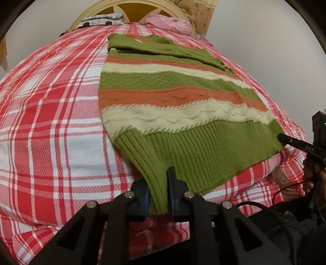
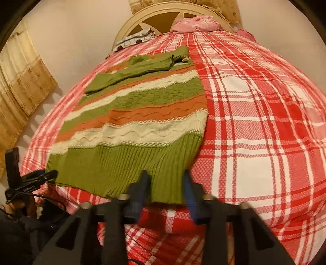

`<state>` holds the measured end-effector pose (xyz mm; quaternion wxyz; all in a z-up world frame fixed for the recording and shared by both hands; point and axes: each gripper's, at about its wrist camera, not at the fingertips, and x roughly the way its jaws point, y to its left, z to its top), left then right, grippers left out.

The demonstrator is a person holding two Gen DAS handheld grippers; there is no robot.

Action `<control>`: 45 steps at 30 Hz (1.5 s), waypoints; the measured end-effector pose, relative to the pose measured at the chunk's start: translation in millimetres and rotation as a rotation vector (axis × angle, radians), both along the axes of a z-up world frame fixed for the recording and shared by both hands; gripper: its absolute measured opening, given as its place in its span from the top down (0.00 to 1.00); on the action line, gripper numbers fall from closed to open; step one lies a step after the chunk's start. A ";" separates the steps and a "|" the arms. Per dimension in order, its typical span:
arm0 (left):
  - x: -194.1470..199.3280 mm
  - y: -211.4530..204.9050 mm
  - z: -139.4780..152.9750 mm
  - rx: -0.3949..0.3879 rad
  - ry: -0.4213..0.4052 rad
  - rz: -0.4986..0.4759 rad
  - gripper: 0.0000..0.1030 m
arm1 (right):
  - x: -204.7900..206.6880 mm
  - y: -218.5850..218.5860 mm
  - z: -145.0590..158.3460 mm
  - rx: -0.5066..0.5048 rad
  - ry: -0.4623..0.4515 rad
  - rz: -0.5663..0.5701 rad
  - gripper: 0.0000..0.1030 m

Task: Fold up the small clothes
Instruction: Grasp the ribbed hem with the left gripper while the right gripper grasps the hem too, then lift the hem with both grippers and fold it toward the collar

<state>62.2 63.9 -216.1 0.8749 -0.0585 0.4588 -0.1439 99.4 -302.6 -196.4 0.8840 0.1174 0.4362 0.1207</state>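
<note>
My left gripper [image 1: 158,195] sits at the near left corner of the sweater's [image 1: 173,97] hem, with the ribbed edge between its fingers. My right gripper [image 2: 166,191] sits at the near right corner of that hem, with the knit between its fingers too. The sweater lies flat on the bed [image 1: 51,122], hem toward me, collar away, with a sleeve [image 2: 130,71] folded across its far part. Behind the sweater, at the bed's far end, a bundle of cloth [image 2: 195,23] lies to the right and a flat folded piece [image 2: 134,39] to the left, both before the headboard [image 2: 163,14].
</note>
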 end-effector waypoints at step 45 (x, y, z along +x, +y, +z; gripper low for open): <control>0.1 1.2 20.2 -0.104 -0.104 -0.036 0.91 | 2.8 0.3 1.6 0.015 -0.026 0.010 0.38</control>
